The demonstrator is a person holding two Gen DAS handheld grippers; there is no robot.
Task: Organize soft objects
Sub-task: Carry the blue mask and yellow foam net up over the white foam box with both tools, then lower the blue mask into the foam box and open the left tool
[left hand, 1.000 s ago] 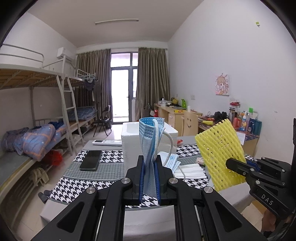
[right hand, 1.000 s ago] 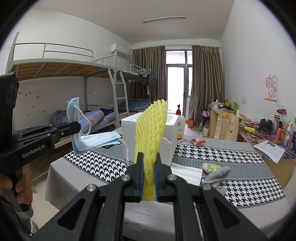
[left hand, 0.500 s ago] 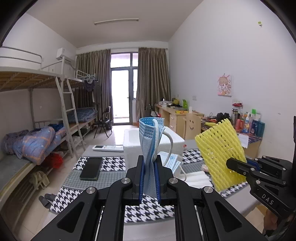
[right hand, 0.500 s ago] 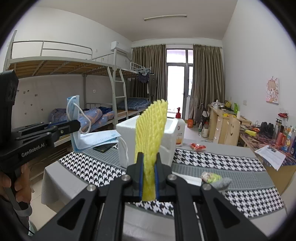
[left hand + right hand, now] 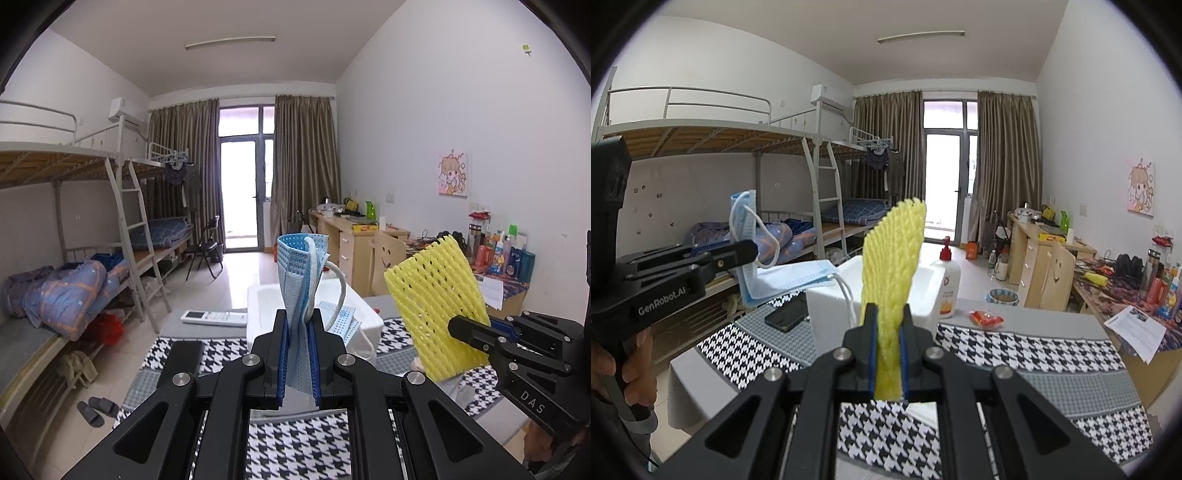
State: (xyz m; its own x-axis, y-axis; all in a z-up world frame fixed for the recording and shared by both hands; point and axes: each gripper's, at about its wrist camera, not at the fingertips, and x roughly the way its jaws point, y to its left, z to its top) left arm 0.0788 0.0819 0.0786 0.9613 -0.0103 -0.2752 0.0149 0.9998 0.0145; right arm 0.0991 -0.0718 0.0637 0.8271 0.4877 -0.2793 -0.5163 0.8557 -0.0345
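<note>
My left gripper (image 5: 298,328) is shut on a blue face mask (image 5: 301,280) that stands up between its fingers, ear loop hanging right. It also shows in the right wrist view (image 5: 746,251), where the mask (image 5: 786,278) droops over a white foam box (image 5: 831,314). My right gripper (image 5: 887,325) is shut on a yellow foam net sleeve (image 5: 892,266), held upright. In the left wrist view that sleeve (image 5: 436,306) is at the right, in the right gripper (image 5: 469,330). Both are held above the table, before the foam box (image 5: 258,306).
The table has a black-and-white houndstooth cloth (image 5: 1015,347). On it lie a black phone (image 5: 786,314), a white remote (image 5: 214,317), a lotion pump bottle (image 5: 947,280) and a red packet (image 5: 986,318). Bunk beds (image 5: 92,258) stand left, a cluttered desk (image 5: 1115,280) right.
Both grippers have risen and moved forward toward the foam box, still holding the mask and the yellow sleeve. The table now sits lower in both views.
</note>
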